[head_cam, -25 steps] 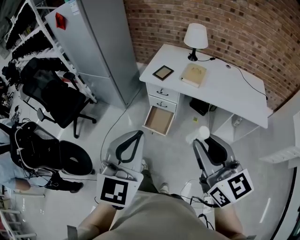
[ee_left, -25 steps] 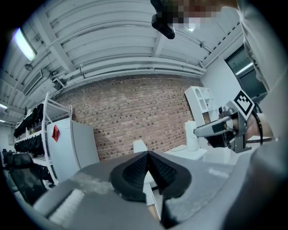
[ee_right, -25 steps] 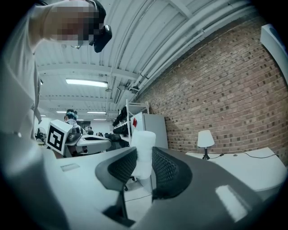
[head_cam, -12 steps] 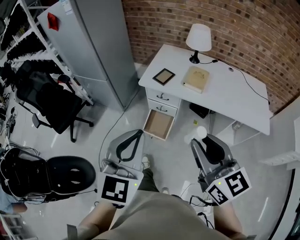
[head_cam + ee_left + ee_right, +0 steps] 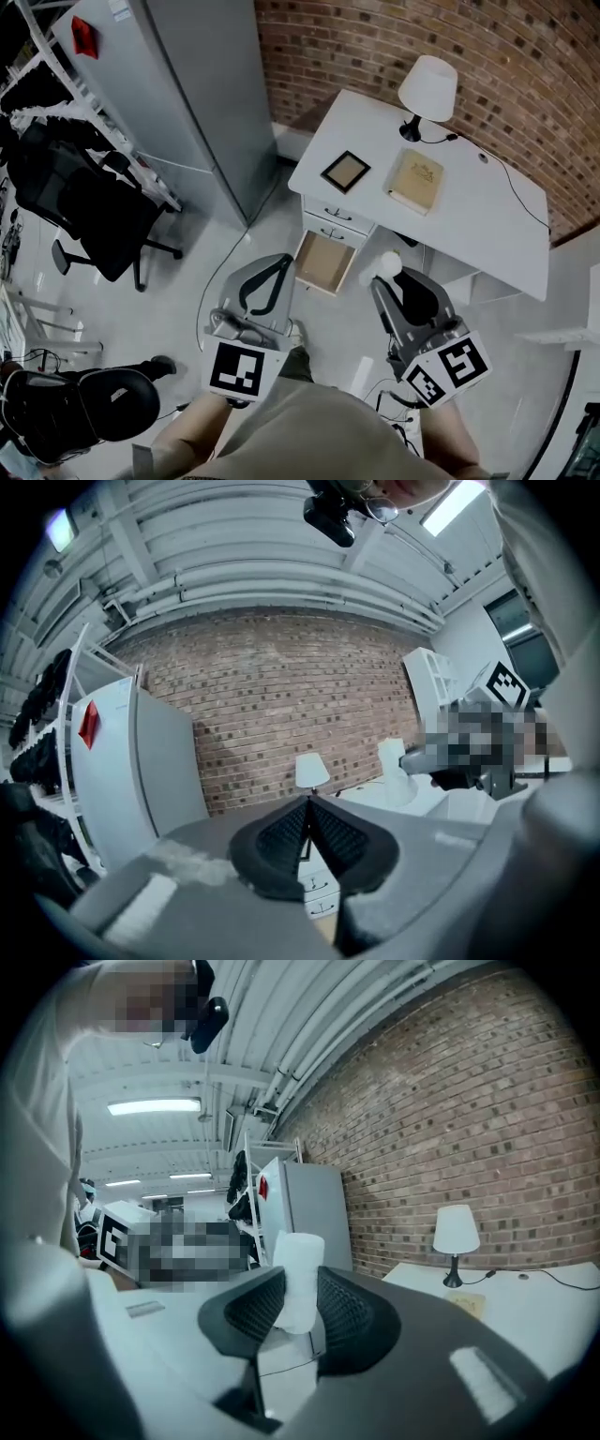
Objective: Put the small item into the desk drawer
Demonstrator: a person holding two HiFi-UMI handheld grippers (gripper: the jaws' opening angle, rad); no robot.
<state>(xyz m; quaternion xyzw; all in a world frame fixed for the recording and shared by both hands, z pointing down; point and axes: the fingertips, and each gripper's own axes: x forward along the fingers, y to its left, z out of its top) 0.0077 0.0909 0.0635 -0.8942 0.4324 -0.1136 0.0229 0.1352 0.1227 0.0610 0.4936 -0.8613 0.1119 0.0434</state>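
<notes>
The right gripper [image 5: 302, 1285] has its jaws partly apart and pressed on the small white item [image 5: 298, 1251], a pale, upright cylinder-like piece that stands up past the pads. The left gripper [image 5: 308, 804] has its jaws brought together with nothing between them. Both are held side by side in front of the person, pointing at the far white desk [image 5: 464, 220], which carries a lamp [image 5: 427, 88], a book [image 5: 416, 180] and a picture frame [image 5: 345, 171]. On the desk's left side the lowest drawer [image 5: 323, 262] stands pulled out and looks bare inside, just left of the held item. The step in hand seems to be bringing the item to the desk. Next the right gripper must go lower and leftward over the open drawer before it lets go.
</notes>
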